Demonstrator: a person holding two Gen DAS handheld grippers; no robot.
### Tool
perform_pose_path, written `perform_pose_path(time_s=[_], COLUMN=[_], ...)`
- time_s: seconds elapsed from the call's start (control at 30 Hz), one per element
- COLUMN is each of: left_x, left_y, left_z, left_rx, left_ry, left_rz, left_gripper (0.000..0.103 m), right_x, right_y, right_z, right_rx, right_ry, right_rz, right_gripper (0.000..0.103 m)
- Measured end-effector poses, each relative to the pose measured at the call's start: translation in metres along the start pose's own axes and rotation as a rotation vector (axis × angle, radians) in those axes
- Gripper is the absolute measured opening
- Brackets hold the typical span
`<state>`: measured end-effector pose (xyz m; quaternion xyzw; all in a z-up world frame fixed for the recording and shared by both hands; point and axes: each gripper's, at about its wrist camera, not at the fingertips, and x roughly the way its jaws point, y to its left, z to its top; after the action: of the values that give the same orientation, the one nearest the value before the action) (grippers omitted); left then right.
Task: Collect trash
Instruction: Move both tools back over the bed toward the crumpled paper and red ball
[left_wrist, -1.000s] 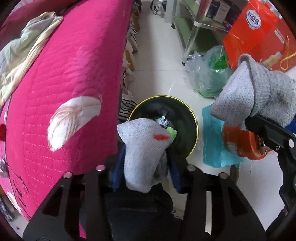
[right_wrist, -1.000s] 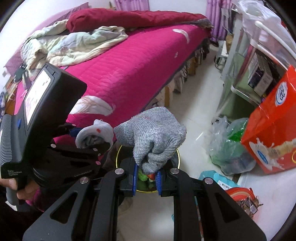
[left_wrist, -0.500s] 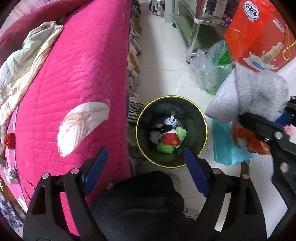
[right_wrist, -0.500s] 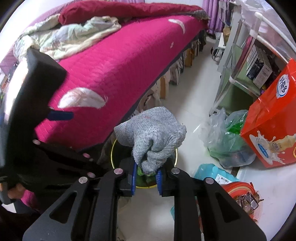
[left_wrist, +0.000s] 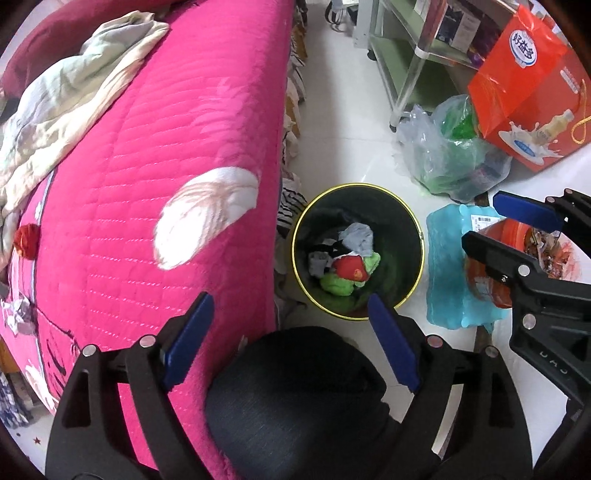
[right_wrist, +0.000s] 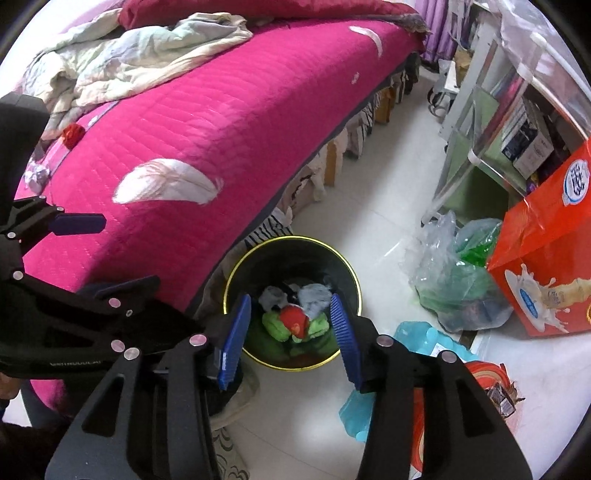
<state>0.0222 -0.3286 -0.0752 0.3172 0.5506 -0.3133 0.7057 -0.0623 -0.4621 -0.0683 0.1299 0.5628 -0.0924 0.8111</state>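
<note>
A black bin with a yellow rim (left_wrist: 413, 221) (right_wrist: 240, 273) stands on the white floor beside the pink bed. Inside lie two grey socks (left_wrist: 356, 238) (right_wrist: 314, 297) with red and green cloth items. My left gripper (left_wrist: 290, 315) is open and empty, held above the bin's near side. My right gripper (right_wrist: 290, 321) is open and empty, directly above the bin. It also shows in the left wrist view (left_wrist: 491, 221) at the right. A red ball (left_wrist: 27, 238) and a crumpled paper (right_wrist: 35, 173) lie on the bed.
The pink quilted bed (left_wrist: 147, 155) fills the left, with crumpled bedding (left_wrist: 62, 96) on it. A clear plastic bag (left_wrist: 447, 147), an orange carton (left_wrist: 528, 92), a blue packet (left_wrist: 450, 266), a red bowl (left_wrist: 491, 280) and a metal shelf (left_wrist: 402, 55) crowd the floor at the right.
Both grippers opened and let go of their grey socks, which dropped into the bin: the left first, then the right. Both grippers rose a little.
</note>
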Motion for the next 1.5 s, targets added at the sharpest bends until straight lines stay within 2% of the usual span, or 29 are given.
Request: perform_pose_path(time_s=[0.17,0.27,0.93,1.5], left_x=[-0.010,-0.016,-0.050,-0.049], left_y=[0.011,0.022,0.144,0.238], left_z=[-0.008,-0.012,-0.063,-0.098], left_rx=[-0.017,-0.032,-0.320,-0.466], left_ry=[-0.007,-0.017,-0.032,-0.029], left_rz=[0.000,0.005,0.064,0.101], left_gripper=[0.083,0.083,0.084,0.084], right_x=[-0.004,-0.005,-0.002,0.022], right_y=[0.017,0.030,0.144,0.255], right_z=[0.006,0.011,0.084,0.130], right_rx=[-0.020,-0.046,-0.275,-0.439], right_ry=[0.008,0.006,-0.031,-0.032], right_rz=[-0.002,-0.015,0.071,0.129], right_gripper=[0.044,0.052,0.052,0.054])
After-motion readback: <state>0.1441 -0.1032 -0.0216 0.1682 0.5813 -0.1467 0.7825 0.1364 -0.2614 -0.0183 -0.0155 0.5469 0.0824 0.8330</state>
